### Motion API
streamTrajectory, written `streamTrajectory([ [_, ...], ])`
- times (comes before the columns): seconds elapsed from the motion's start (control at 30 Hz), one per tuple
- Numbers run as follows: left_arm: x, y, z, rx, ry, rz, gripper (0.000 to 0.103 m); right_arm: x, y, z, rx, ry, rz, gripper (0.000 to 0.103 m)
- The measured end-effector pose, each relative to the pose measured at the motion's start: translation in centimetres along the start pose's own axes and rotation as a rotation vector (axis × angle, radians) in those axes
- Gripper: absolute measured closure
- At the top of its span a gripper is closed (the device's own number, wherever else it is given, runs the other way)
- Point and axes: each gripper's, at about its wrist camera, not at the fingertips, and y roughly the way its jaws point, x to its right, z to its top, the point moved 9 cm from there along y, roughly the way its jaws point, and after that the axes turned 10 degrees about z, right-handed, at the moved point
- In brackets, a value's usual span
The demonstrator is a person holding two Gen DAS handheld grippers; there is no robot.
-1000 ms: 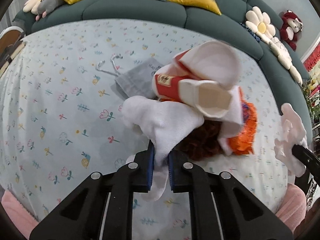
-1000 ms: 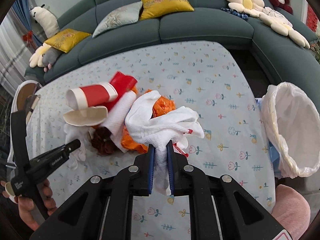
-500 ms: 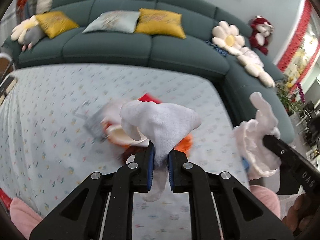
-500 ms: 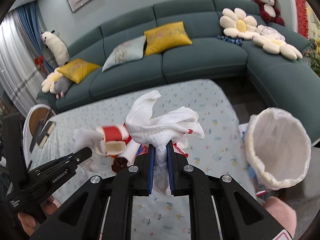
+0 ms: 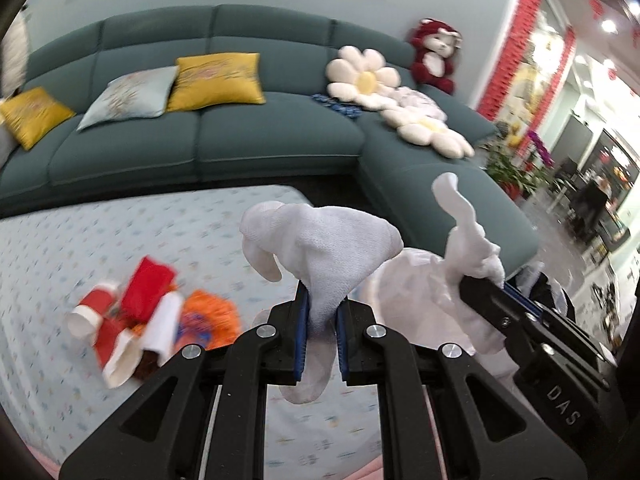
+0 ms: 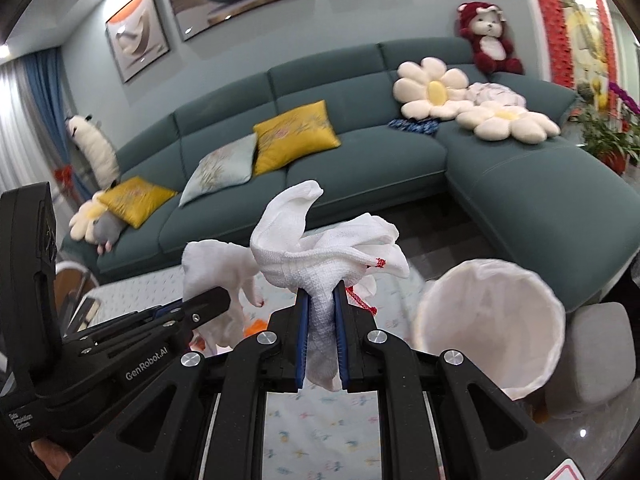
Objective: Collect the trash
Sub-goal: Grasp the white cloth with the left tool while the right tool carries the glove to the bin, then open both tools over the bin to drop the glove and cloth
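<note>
My left gripper (image 5: 321,312) is shut on a white cloth (image 5: 320,244) and holds it up in the air. My right gripper (image 6: 321,312) is shut on another white cloth with red stitching (image 6: 320,256). In the left wrist view the right gripper (image 5: 486,286) and its cloth (image 5: 468,240) show at the right. In the right wrist view the left gripper (image 6: 212,300) shows at the left. A pile of trash (image 5: 148,320), with red-and-white paper cups and an orange wrapper, lies on the flowered tablecloth (image 5: 120,240). A bin lined with a white bag (image 6: 492,320) stands open at the right.
A dark green corner sofa (image 6: 360,152) with yellow and pale cushions (image 6: 296,136), flower pillows (image 6: 436,88) and a red plush toy (image 6: 488,40) stands behind the table. A grey stool (image 6: 596,352) sits right of the bin.
Both grippers have risen well above the table with their cloths still clamped. The trash pile that hung between the cloths now lies on the table, below and to the left.
</note>
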Motion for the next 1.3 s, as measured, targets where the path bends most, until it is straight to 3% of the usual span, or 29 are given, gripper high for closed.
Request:
streamTrajectory([
  [0.5,12.7,3.0,0.7,-0.038,0.140,-0.118,0.091,12.5,-4.1,1.5,0.088,0.149,-0.134,0.091],
  [0.9,17.6,6.6,0.4,-0.084,0.190,-0.165,0.089,18.9,-3.2,0.9,0.065,0.224,-0.172,0.091],
  [0.97,17.9,7.1,0.4,-0.090,0.191,-0.169,0.085,19.6,-2.7,0.8,0.054,0.230,-0.171,0.089],
  [1.13,17.9,7.8,0.8,-0.081,0.165,-0.158,0.044,20.3,-1.4,0.6,0.029,0.229,-0.182,0.077],
  [1.3,17.1,8.3,1.3,-0.088,0.134,-0.147,0.039,20.5,-1.2,0.9,0.038,0.234,-0.192,0.066],
])
